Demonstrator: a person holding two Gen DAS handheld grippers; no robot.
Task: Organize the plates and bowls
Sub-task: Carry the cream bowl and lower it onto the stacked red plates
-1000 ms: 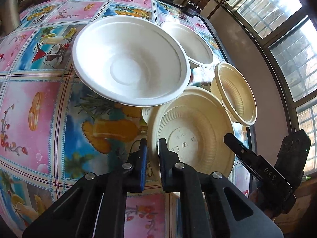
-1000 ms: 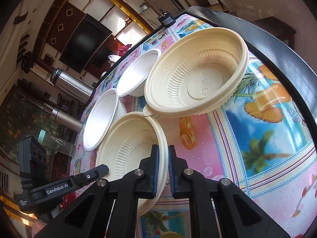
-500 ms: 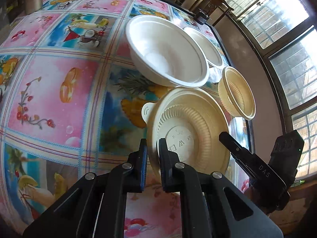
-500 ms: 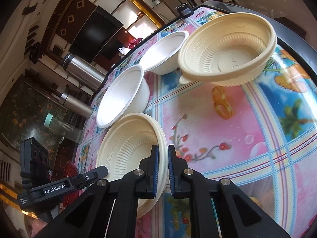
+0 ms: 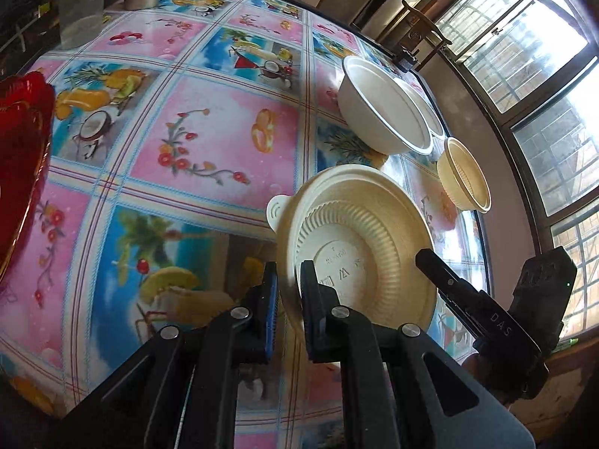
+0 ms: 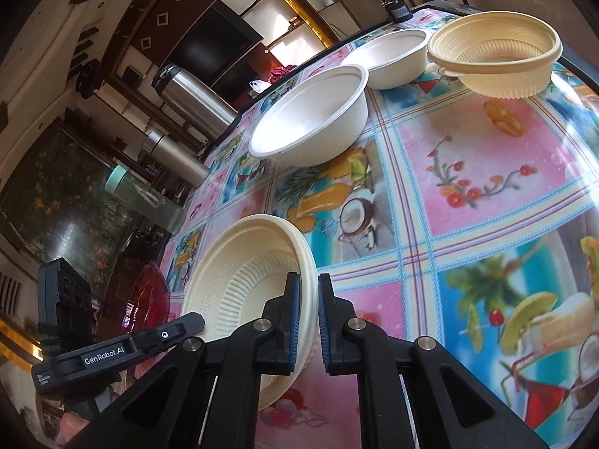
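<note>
The left gripper (image 5: 287,295) is holding a cream ribbed bowl (image 5: 359,247) by its near rim. Its jaws are standing almost closed, with only the thin rim between the blue pads, one finger (image 5: 270,307) outside the bowl and the other inside. The bowl is tilting up toward the camera, so its ribbed inside and the small tab (image 5: 277,209) on its rim are showing; its far edge is hanging over the tablecloth (image 5: 194,142), and I cannot tell if it is touching it.

The right gripper (image 6: 307,321) is gripping a second cream bowl (image 6: 247,284) in the same way: the jaws are nearly closed on the rim, one pad inside and one outside. This bowl is also tilting, open side to the left. In the left view the right gripper is showing at the right edge of the picture (image 5: 486,310).

Farther on the table, two white bowls are standing upright, the nearer one (image 6: 310,116) just beside the farther one (image 6: 389,56). A third cream bowl (image 6: 494,60) is standing next to the farther white one, near the table edge. In the left view these three are lying beyond the held bowl, toward the window (image 5: 543,75).

A red glass dish (image 5: 22,157) is sitting at the left side of the table. Two steel flasks (image 6: 194,101) are standing behind the table.
</note>
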